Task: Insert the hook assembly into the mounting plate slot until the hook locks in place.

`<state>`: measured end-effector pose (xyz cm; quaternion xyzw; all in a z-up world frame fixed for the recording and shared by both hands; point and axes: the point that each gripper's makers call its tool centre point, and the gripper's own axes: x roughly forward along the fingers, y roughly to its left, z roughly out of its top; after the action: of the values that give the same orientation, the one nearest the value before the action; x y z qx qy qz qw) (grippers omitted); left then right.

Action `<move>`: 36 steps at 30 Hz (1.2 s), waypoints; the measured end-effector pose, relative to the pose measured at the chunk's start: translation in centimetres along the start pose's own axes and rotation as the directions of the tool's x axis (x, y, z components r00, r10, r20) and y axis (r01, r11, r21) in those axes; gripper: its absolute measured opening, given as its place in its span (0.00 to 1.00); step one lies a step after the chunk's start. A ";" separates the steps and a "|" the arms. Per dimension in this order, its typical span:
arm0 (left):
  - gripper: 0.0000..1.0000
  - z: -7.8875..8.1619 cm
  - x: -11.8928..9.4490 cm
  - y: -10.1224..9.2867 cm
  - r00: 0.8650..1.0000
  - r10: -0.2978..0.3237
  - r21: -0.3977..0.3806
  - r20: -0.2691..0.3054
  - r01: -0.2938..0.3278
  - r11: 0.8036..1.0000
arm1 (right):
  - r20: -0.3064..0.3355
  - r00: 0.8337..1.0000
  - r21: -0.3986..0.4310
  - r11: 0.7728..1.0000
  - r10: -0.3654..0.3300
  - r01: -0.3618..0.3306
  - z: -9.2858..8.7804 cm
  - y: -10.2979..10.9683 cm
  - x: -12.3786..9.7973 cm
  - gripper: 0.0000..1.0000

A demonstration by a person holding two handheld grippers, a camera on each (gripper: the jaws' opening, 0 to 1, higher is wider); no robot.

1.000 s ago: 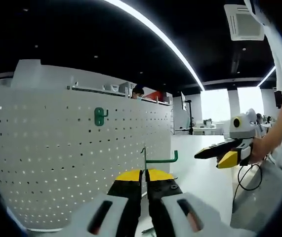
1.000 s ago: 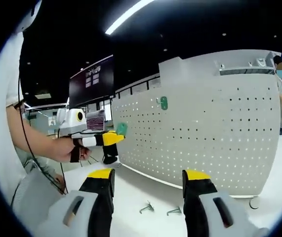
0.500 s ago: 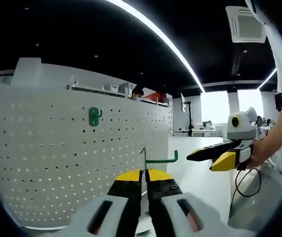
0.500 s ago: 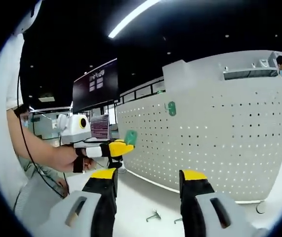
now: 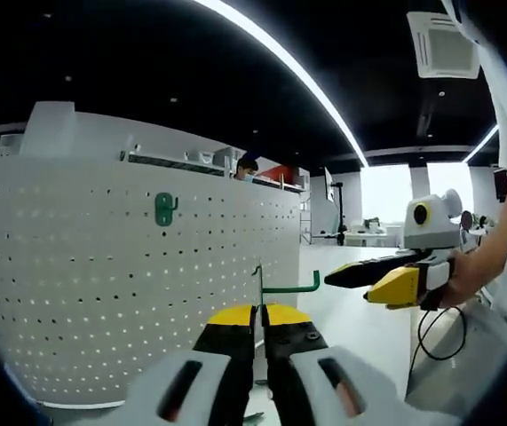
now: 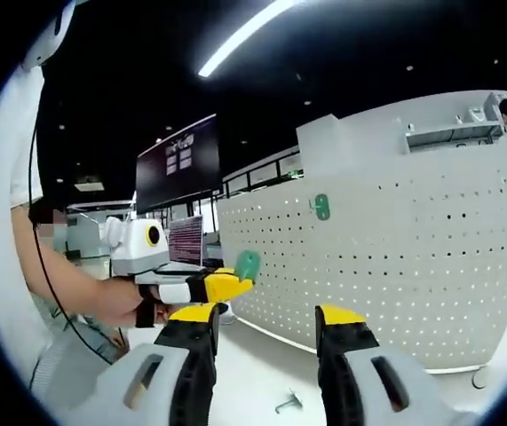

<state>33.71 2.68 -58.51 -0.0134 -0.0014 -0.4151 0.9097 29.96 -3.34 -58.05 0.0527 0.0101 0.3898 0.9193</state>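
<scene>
**Green hook carried toward the pegboard, not yet seated**

Left gripper [image 5: 259, 312]: jaws pressed together on the green hook [image 5: 281, 286], its stem upright between the yellow tips and its arm sticking out to the side. Held by the stem, probably so the back end stays free to enter a hole. The white pegboard [image 5: 102, 293] stands upright on the table just ahead; one green hook plate [image 5: 163, 209] already hangs high on it.

Right gripper [image 6: 269, 330]: jaws apart, holding nothing, waiting beside.

The right gripper view adds a side look at the left gripper [image 6: 226, 282], its hook near the board's end but apparently short of touching; hard to be sure. It also shows a spare metal hook [image 6: 288, 403] lying on the table.
</scene>
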 end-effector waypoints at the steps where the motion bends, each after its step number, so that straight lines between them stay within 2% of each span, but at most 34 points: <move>1: 0.02 0.0 0.0 -0.1 1.000 0.000 0.001 0.000 0.000 1.000 | 0.001 1.000 0.000 1.000 0.001 -0.001 0.0 0.0 0.1 0.41; 23: 0.02 0.6 0.3 -1.1 1.000 -0.012 -0.014 0.014 0.013 1.000 | 0.046 0.998 0.018 0.999 0.045 -0.046 1.6 1.5 2.9 0.34; 36: 0.02 0.9 0.6 -1.5 1.000 -0.013 -0.019 0.023 0.014 1.000 | 0.068 0.997 0.052 0.997 0.046 -0.050 2.3 1.7 3.7 0.21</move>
<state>32.94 1.29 -57.54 -0.0270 -0.0076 -0.4211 0.9066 31.42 0.28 -55.53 0.0908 -0.0114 0.4092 0.9078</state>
